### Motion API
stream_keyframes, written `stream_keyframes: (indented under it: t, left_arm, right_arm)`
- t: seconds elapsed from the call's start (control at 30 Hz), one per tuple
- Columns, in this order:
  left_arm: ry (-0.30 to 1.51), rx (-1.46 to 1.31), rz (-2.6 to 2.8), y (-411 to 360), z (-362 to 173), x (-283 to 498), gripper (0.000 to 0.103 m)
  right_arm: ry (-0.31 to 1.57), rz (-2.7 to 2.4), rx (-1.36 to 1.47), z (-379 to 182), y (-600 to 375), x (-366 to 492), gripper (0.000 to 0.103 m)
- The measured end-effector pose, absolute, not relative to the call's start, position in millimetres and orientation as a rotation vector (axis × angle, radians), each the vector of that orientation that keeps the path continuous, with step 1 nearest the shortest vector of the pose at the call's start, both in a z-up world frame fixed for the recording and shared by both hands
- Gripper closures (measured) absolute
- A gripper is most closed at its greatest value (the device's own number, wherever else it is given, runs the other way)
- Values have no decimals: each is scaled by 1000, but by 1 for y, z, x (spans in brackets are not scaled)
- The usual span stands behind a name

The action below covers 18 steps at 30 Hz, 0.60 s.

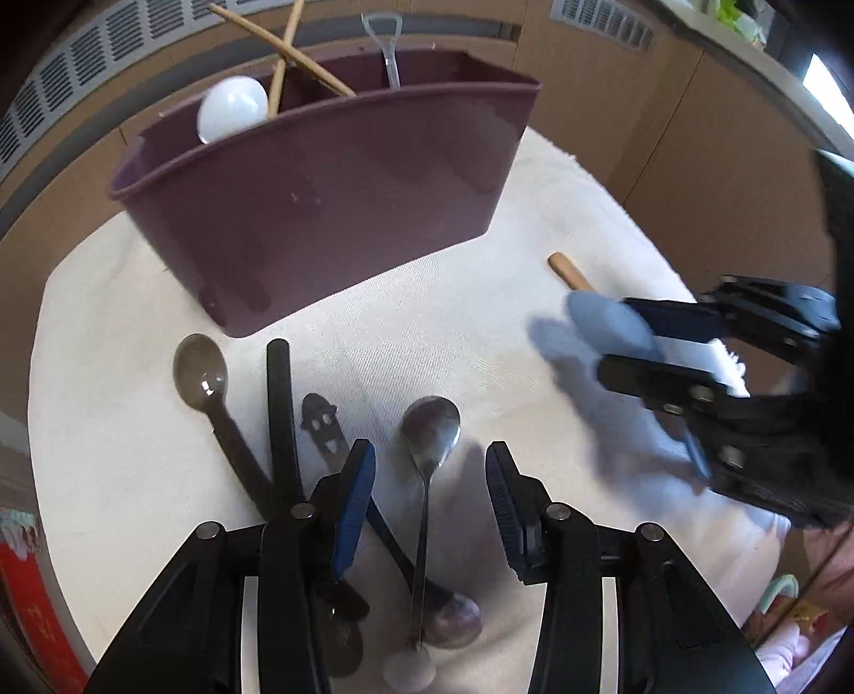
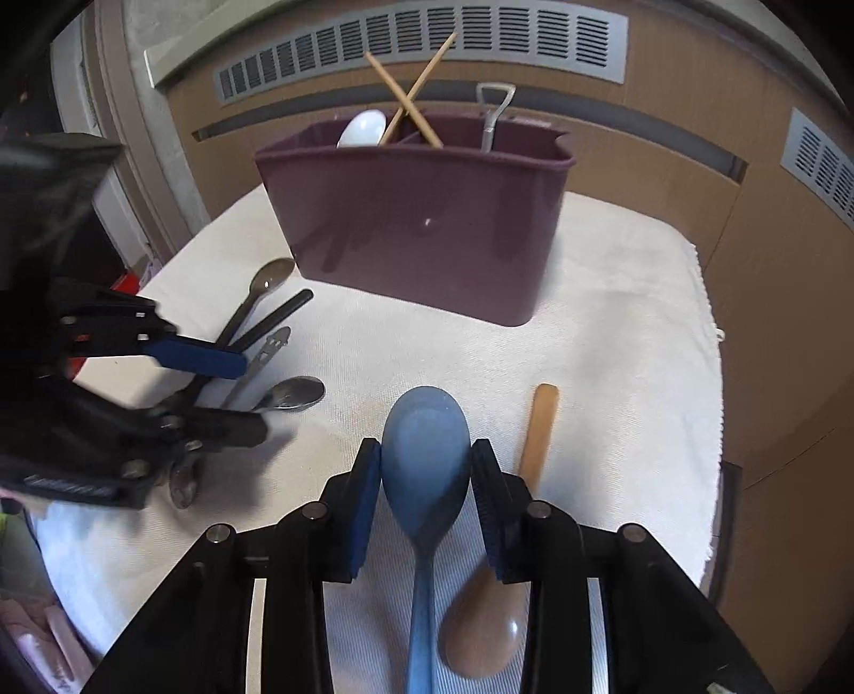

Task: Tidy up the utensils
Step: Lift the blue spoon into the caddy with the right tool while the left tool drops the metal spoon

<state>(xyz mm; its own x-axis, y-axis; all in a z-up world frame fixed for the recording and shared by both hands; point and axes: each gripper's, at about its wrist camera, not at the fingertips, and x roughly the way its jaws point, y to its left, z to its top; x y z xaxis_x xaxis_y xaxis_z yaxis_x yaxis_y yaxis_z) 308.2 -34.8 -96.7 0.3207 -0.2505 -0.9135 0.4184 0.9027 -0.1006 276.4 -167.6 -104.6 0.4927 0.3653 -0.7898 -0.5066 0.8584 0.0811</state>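
Note:
A maroon caddy (image 1: 331, 197) (image 2: 421, 219) stands at the back of a white cloth, holding chopsticks (image 2: 411, 91), a white spoon (image 2: 363, 128) and a clear utensil (image 2: 493, 115). My right gripper (image 2: 426, 470) is shut on the bowl of a blue spoon (image 2: 427, 443), also seen from the left wrist view (image 1: 608, 320). My left gripper (image 1: 429, 475) is open, straddling a metal spoon (image 1: 429, 427). Beside it lie a dark spoon (image 1: 200, 368), a black handle (image 1: 280, 405) and a can opener (image 1: 320, 422).
A wooden spoon (image 2: 536, 432) lies on the cloth (image 2: 614, 331) right of the blue spoon; its handle end shows in the left wrist view (image 1: 568, 269). A brown panelled wall with grey vents (image 2: 421, 48) rises behind the caddy. The cloth's edge runs along the right.

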Motion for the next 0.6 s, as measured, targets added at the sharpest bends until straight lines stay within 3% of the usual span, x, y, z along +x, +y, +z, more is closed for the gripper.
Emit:
stream_keyframes:
  t: [0.13, 0.17, 0.2, 0.37, 0.6]
  left_arm:
    - [1212, 178, -432, -45, -107, 323, 63]
    - [1208, 197, -419, -47, -107, 324, 67]
    - [1195, 212, -409, -50, -107, 323, 78]
    - [1116, 101, -407, -39, -99, 304, 78]
    - [806, -40, -380, -7, -34, 229, 78]
  right_arm:
    - [885, 533, -176, -96, -172, 267, 71]
    - [877, 534, -175, -93, -173, 265, 71]
    - [873, 535, -171, -92, -173, 263, 71]
    - [850, 534, -129, -84, -179, 254, 71]
    - [781, 520, -117, -64, -182, 231, 71]
